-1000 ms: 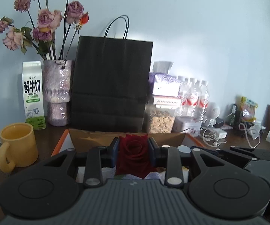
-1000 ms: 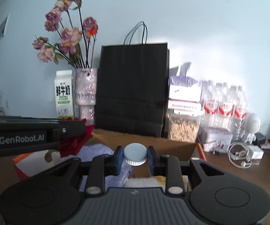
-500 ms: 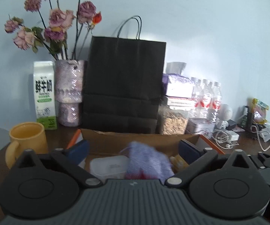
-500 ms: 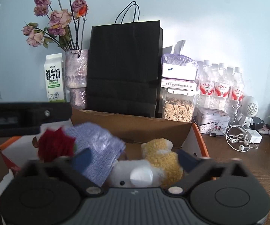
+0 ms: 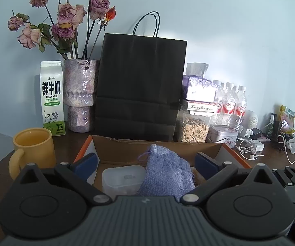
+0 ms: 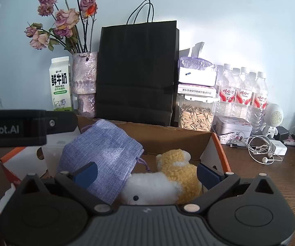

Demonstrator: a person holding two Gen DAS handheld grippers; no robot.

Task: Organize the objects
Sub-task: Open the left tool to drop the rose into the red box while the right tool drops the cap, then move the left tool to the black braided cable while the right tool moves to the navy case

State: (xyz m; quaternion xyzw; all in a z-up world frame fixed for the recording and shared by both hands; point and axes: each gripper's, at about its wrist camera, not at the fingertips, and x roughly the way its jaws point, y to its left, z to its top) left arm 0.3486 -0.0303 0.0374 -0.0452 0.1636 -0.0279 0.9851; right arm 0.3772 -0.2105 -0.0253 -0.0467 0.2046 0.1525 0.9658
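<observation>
Objects for sorting sit mostly inside the open box (image 6: 217, 143) on the brown surface (image 6: 270, 180): a blue pouch (image 6: 104, 153), a plush toy (image 6: 167, 176) and, in the left view, a clear tub (image 5: 122, 178) beside the pouch. Both sets of tongs hover just above the box mouth. The left tongs (image 5: 145, 162) have just been opening and now stand spread wide, with nothing gripped; the pouch and tub lie below the gap, untouched. The right tongs (image 6: 145, 172) have likewise just been opening to full spread and hold nothing, with the plush toy and pouch beneath them.

Judging by the filled box and empty tongs, a drop into it looks finished. A yellow mug (image 5: 32, 149) stands outside the box at its left, and earphones (image 6: 262, 149) lie loose at the right; whether those belong to the job I cannot tell.
</observation>
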